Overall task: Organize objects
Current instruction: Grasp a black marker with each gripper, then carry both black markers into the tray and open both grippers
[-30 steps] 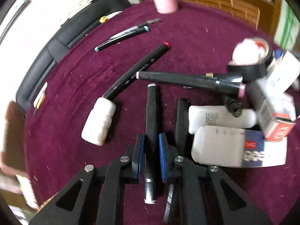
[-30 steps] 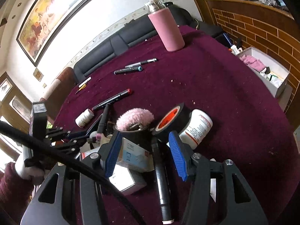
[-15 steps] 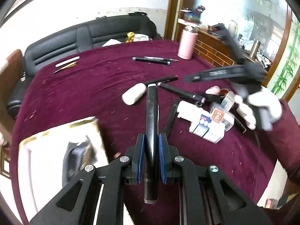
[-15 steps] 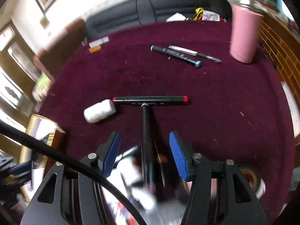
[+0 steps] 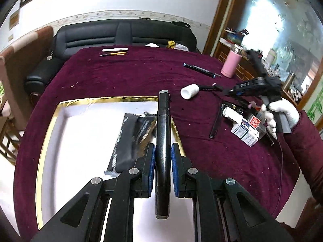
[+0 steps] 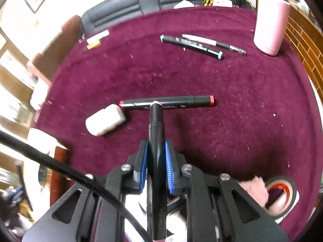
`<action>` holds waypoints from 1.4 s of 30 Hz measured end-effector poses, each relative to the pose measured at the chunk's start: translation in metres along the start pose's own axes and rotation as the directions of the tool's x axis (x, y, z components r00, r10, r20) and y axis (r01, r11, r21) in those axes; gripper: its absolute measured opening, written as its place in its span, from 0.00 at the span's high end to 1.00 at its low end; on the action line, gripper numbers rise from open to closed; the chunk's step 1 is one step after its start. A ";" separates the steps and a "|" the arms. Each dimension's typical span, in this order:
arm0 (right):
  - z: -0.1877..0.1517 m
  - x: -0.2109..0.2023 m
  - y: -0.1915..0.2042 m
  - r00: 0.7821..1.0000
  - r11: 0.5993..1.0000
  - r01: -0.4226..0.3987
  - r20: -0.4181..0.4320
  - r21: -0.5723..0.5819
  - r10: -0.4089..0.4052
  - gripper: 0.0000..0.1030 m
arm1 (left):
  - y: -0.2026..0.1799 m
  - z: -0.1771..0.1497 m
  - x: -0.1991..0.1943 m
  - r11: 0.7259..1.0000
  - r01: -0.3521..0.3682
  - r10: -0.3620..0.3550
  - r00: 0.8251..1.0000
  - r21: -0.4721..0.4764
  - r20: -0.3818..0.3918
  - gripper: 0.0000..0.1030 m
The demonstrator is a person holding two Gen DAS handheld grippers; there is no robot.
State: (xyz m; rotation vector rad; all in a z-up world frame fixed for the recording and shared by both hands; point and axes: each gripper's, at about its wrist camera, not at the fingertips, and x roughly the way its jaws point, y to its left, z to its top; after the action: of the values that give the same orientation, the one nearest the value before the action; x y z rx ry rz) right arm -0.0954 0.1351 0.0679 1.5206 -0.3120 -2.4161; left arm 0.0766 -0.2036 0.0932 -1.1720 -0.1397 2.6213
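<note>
The gold-rimmed tray (image 5: 48, 133) at 9 o'clock holds only one dark pouch (image 5: 129, 141), so most sorting remains. The left gripper (image 5: 162, 161) clamps a grey-tipped marker (image 5: 163, 133) over it; the right gripper (image 6: 155, 161) grips what looks like a pink-tipped marker (image 6: 155, 125)

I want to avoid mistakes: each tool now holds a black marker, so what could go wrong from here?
1. The left tool grips its grey-capped marker mid-barrel over the gold-rimmed tray; released high, it may roll onto the dark pouch.
2. The right tool holds its pink-capped marker close above the red-capped marker; moving forward could knock it.
</note>
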 end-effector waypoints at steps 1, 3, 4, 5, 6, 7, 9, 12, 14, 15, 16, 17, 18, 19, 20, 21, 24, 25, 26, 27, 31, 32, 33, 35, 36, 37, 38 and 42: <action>-0.002 -0.009 0.000 0.999 0.999 -0.033 0.012 0.012 0.033 0.86 | 0.003 -0.003 -0.003 1.000 -0.001 0.002 1.000 -0.011 0.007 0.89; -0.004 -0.021 0.007 0.996 0.995 -0.091 0.026 0.028 0.090 0.86 | 0.008 -0.008 -0.012 0.999 -0.010 0.011 1.000 -0.036 0.020 0.89; -0.008 -0.026 0.011 0.992 0.992 -0.121 0.030 0.032 0.120 0.86 | 0.011 -0.010 -0.015 0.999 -0.015 0.016 1.000 -0.044 0.024 0.89; -0.011 -0.029 0.019 0.988 0.987 -0.155 0.031 0.032 0.154 0.86 | 0.015 -0.012 -0.020 0.998 -0.023 0.025 0.999 -0.056 0.030 0.88; -0.014 -0.032 0.025 0.984 0.984 -0.177 0.029 0.028 0.176 0.86 | 0.019 -0.013 -0.024 0.997 -0.032 0.034 0.999 -0.068 0.035 0.88; -0.020 -0.036 0.032 0.979 0.979 -0.203 0.026 0.025 0.202 0.86 | 0.023 -0.013 -0.027 0.996 -0.041 0.043 0.998 -0.077 0.035 0.88; -0.029 -0.038 0.049 0.963 0.962 -0.271 0.010 0.024 0.271 0.86 | 0.033 -0.014 -0.031 0.993 -0.060 0.064 0.998 -0.097 0.031 0.88; -0.042 -0.029 0.080 0.934 0.934 -0.356 -0.020 0.027 0.356 0.86 | 0.051 -0.010 -0.027 0.985 -0.112 0.113 0.994 -0.131 -0.002 0.88; -0.048 -0.016 0.102 0.917 0.918 -0.396 -0.046 0.037 0.397 0.86 | 0.060 -0.006 -0.019 0.981 -0.137 0.135 0.990 -0.135 -0.030 0.88; -0.050 -0.009 0.112 0.907 0.908 -0.415 -0.060 0.047 0.418 0.86 | 0.066 -0.004 -0.014 0.979 -0.150 0.145 0.989 -0.138 -0.043 0.88; -0.052 0.000 0.122 0.894 0.897 -0.437 -0.076 0.060 0.441 0.86 | 0.072 -0.001 -0.007 0.977 -0.162 0.155 0.986 -0.140 -0.059 0.88; -0.055 0.010 0.135 0.880 0.885 -0.459 -0.094 0.074 0.465 0.86 | 0.076 0.001 -0.001 0.975 -0.171 0.162 0.984 -0.142 -0.075 0.88; -0.056 0.019 0.144 0.872 0.878 -0.472 -0.106 0.081 0.479 0.86 | 0.081 0.004 0.005 0.972 -0.185 0.174 0.981 -0.144 -0.088 0.88; -0.057 0.027 0.155 0.864 0.872 -0.482 -0.118 0.089 0.489 0.86 | 0.087 0.007 0.012 0.969 -0.197 0.183 0.978 -0.151 -0.100 0.88; -0.058 0.037 0.166 0.856 0.866 -0.491 -0.132 0.098 0.500 0.86 | 0.091 0.009 0.019 0.968 -0.195 0.178 0.977 -0.159 -0.113 0.88; -0.058 0.045 0.176 0.850 0.861 -0.496 -0.143 0.108 0.507 0.86 | 0.096 0.010 0.024 0.966 -0.195 0.175 0.977 -0.169 -0.125 0.88; -0.057 0.068 0.198 0.841 0.856 -0.497 -0.164 0.142 0.516 0.86 | 0.106 0.015 0.043 0.961 -0.203 0.176 0.973 -0.190 -0.152 0.89; -0.055 0.076 0.203 0.841 0.856 -0.494 -0.168 0.151 0.514 0.85 | 0.109 0.017 0.049 0.959 -0.210 0.181 0.970 -0.192 -0.160 0.89; -0.053 0.084 0.208 0.842 0.857 -0.488 -0.170 0.165 0.512 0.85 | 0.111 0.018 0.053 0.958 -0.212 0.181 0.969 -0.195 -0.165 0.89; -0.052 0.089 0.211 0.842 0.857 -0.485 -0.172 0.174 0.511 0.85 | 0.113 0.020 0.059 0.958 -0.206 0.173 0.970 -0.199 -0.171 0.89; -0.052 0.105 0.224 0.848 0.862 -0.465 -0.180 0.201 0.499 0.85 | 0.119 0.022 0.068 0.958 -0.191 0.154 0.971 -0.212 -0.182 0.89; -0.052 0.108 0.227 0.850 0.865 -0.460 -0.183 0.200 0.494 0.84 | 0.121 0.022 0.070 0.958 -0.188 0.149 0.972 -0.218 -0.184 0.89; -0.052 0.110 0.229 0.851 0.866 -0.457 -0.185 0.201 0.492 0.84 | 0.121 0.022 0.071 0.957 -0.189 0.149 0.971 -0.219 -0.187 0.89; -0.051 0.113 0.232 0.857 0.871 -0.447 -0.181 0.204 0.482 0.83 | 0.123 0.022 0.072 0.956 -0.189 0.149 0.972 -0.225 -0.181 0.89; -0.050 0.114 0.233 0.859 0.873 -0.445 -0.180 0.200 0.479 0.82 | 0.124 0.022 0.072 0.955 -0.183 0.144 0.974 -0.231 -0.178 0.88; -0.049 0.114 0.233 0.861 0.874 -0.444 -0.178 0.196 0.477 0.80 | 0.125 0.022 0.072 0.955 -0.179 0.139 0.975 -0.237 -0.176 0.88; -0.048 0.114 0.233 0.865 0.878 -0.439 -0.173 0.192 0.471 0.80 | 0.126 0.022 0.072 0.953 -0.180 0.139 0.974 -0.243 -0.177 0.87; -0.047 0.106 0.232 0.875 0.883 -0.439 -0.145 0.164 0.462 0.75 | 0.131 0.019 0.067 0.945 -0.178 0.135 0.977 -0.275 -0.167 0.86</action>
State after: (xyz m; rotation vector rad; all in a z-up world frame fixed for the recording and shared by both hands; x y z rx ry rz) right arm -0.0709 -0.1202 0.0326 1.5013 -0.7077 -1.9102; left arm -0.0061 -0.3099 0.0327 -1.5250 -0.4308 2.7046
